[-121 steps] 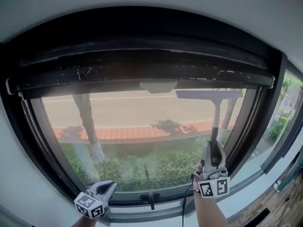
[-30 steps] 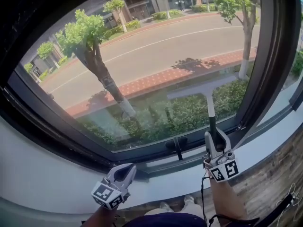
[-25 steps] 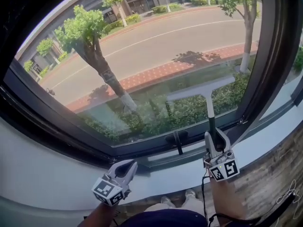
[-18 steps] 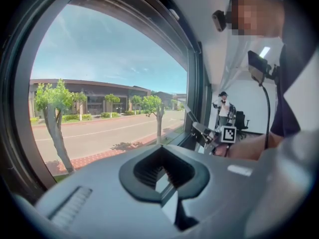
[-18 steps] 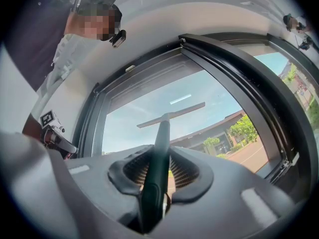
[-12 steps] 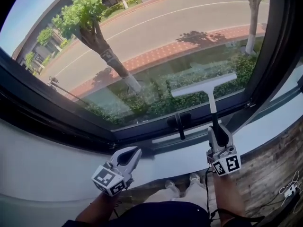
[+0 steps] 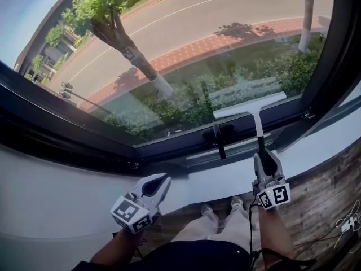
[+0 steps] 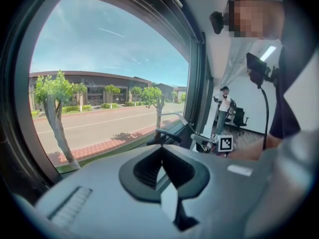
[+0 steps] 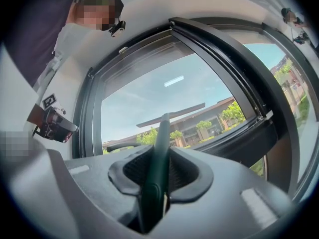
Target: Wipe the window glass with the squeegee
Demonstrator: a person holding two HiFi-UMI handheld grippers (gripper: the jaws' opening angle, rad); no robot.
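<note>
the squeegee (image 7: 258, 123) had a pale flat blade on a thin shaft with a dark green grip (image 9: 157, 156). its blade sat low across the window glass (image 7: 186, 49), just above the bottom frame (image 7: 169, 145) and beside the black window handle (image 7: 219, 135). the right frame stood close, and open glass lay up and left. my right gripper (image 7: 265, 164) had its jaws clamped on the grip. my left gripper (image 7: 159, 183) had its jaws closed together on nothing, below the white sill (image 7: 214, 176).

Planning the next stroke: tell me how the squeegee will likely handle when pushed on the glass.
The squeegee is probably stiff: its handle runs straight from the right gripper. It looks light, being slim. Gripped only at the handle's end, the wide blade may tilt.
</note>
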